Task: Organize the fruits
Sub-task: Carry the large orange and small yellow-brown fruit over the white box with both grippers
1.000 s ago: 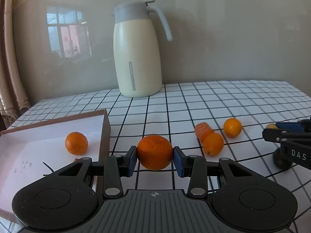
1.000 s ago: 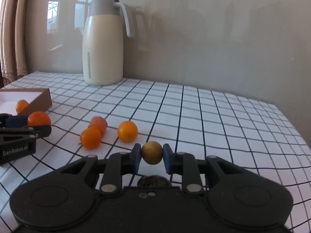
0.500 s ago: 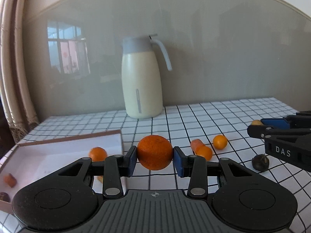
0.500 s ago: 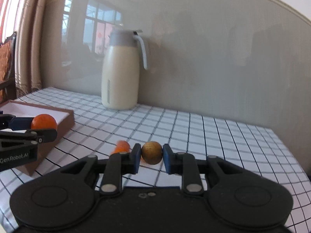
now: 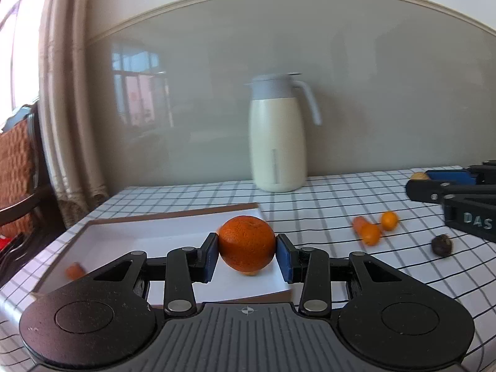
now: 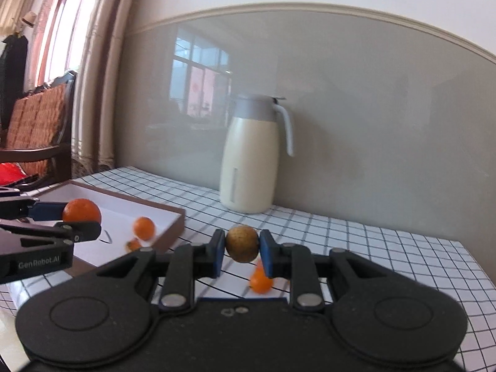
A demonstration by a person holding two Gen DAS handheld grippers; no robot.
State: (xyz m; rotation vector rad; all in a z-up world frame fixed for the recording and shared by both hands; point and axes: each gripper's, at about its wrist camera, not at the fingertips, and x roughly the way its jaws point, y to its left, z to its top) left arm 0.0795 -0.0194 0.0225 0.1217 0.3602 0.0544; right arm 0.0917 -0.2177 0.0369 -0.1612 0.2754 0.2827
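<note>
Fruits: big round orange mandarin [image 5: 247,243] pinched between blue pads of left gripper [image 5: 247,249], jaws pressed onto both its sides, held in the air above near-right part of shallow brown cardboard box w/ white inside [image 5: 130,232]. Same mandarin seen from right wrist cam at far left [image 6: 81,210], over the box [image 6: 173,217]. Right gripper [image 6: 241,249] jaws pinch a small round tan-brown fruit [image 6: 241,244], also off the table; from left cam it shows at far right edge [image 5: 419,175].

Inside box: small orange fruit [image 6: 144,228] near right wall, another smaller orange piece [image 6: 134,244] just nearer; left cam shows a blurred orange bit [image 5: 74,271] at box's near-left.

On black-grid white tablecloth [image 5: 325,204], right of box: small round orange fruit [image 5: 389,220], touching pair of orange fruits [image 5: 367,231] just left of it, dark brown wrinkled round fruit [image 5: 441,244] further right, apart from them. Right cam: orange fruit [image 6: 261,282] partly hidden behind the right finger.

Cream thermos jug w/ grey lid + handle [image 5: 278,133] stands upright at far side of table by grey glossy wall panel [image 5: 387,93]. Beige curtain [image 5: 59,93] and woven-back wooden chair [image 6: 37,121] at left.
</note>
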